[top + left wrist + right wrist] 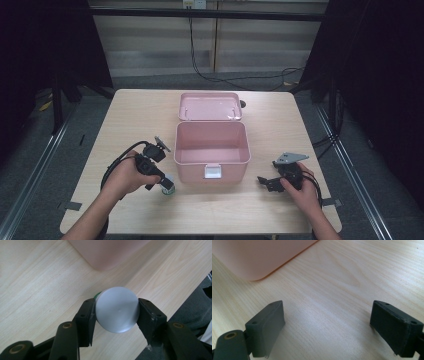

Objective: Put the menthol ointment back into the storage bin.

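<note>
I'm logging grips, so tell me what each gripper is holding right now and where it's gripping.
The left gripper clamps a small can by its sides, just below its silver top. The right gripper is open and holds nothing.

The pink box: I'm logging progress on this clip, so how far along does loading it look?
Done: the pink box stands with its lid back, and what shows of its inside looks bare. In hand: the left tool has its jaws against both sides of a small can standing on the table just left of the box. Left: lifting the can in, presumably. The right tool waits open.
</note>
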The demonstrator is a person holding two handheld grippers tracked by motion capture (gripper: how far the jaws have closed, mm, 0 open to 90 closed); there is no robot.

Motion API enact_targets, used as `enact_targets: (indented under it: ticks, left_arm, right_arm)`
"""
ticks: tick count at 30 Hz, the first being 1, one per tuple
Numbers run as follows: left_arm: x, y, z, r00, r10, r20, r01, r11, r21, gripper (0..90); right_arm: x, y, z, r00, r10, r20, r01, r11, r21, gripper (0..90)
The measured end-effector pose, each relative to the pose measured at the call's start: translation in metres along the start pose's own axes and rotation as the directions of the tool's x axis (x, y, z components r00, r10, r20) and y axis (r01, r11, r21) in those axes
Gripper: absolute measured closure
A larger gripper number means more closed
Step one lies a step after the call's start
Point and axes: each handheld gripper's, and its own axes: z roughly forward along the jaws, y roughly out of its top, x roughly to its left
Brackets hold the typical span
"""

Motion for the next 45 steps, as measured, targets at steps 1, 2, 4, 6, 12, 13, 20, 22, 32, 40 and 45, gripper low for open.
enact_targets:
  ticks: [1, 2, 4, 6, 12, 13, 20, 22, 32, 40, 45]
  left_arm:
    - [0.0, 0.001, -0.002, 1.0, -0.009, -0.003, 0.009, 1.0, 0.001, 50.1]
    - [0.001, 0.001, -0.004, 1.0, -0.005, -0.005, 0.005, 0.9999, 0.009, 50.1]
    - [0.002, 0.003, -0.008, 0.9999, -0.012, -0.008, 0.012, 0.9999, 0.01, 50.1]
    - [0.002, 0.004, -0.012, 0.9999, -0.012, -0.009, 0.012, 0.9999, 0.009, 50.0]
    - [0.007, 0.007, -0.023, 0.9993, -0.037, -0.007, 0.037, 0.9993, 0.007, 50.1]
    - [0.008, 0.007, -0.026, 0.9991, -0.042, -0.008, 0.042, 0.9991, 0.004, 50.1]
    - [0.013, 0.008, -0.037, 0.9977, -0.066, -0.012, 0.066, 0.9978, -0.002, 50.1]
    - [0.014, 0.009, -0.04, 0.9975, -0.07, -0.012, 0.07, 0.9975, -0.006, 50.1]
    - [0.02, 0.017, -0.053, 0.9955, -0.092, -0.023, 0.092, 0.9957, -0.016, 50.1]
    - [0.02, 0.026, -0.063, 0.9948, -0.094, -0.04, 0.094, 0.9956, -0.01, 50.1]
    - [0.018, 0.031, -0.071, 0.9942, -0.096, -0.05, 0.095, 0.9953, -0.022, 50.1]
  right_arm:
    - [0.0, 0.0, 0.0, 1.0, 0.0, -0.002, 0.0, 1.0, -0.001, 11.5]
    - [0.0, 0.0, 0.0, 1.0, 0.001, -0.002, -0.001, 1.0, -0.001, 11.5]
    - [0.0, 0.0, 0.0, 1.0, 0.0, -0.002, 0.0, 1.0, -0.001, 11.5]
    - [0.0, 0.0, 0.0, 1.0, 0.0, 0.0, 0.0, 1.0, 0.0, 11.5]
    - [0.0, 0.0, 0.0, 1.0, 0.0, 0.0, 0.0, 1.0, 0.0, 11.5]
    - [0.0, 0.0, 0.0, 1.0, 0.002, -0.002, -0.002, 1.0, -0.001, 11.5]
    - [0.0, 0.0, 0.0, 1.0, 0.001, 0.0, -0.001, 1.0, 0.0, 11.5]
    - [0.0, 0.0, 0.0, 1.0, 0.002, -0.001, -0.002, 1.0, 0.0, 11.5]
    - [0.0, 0.0, 0.0, 1.0, 0.002, -0.002, -0.002, 1.0, -0.001, 11.5]
    - [0.0, 0.0, 0.0, 1.0, 0.001, -0.001, -0.001, 1.0, -0.001, 11.5]
    - [0.0, 0.0, 0.0, 1.0, 0.002, 0.0, -0.002, 1.0, -0.001, 11.5]
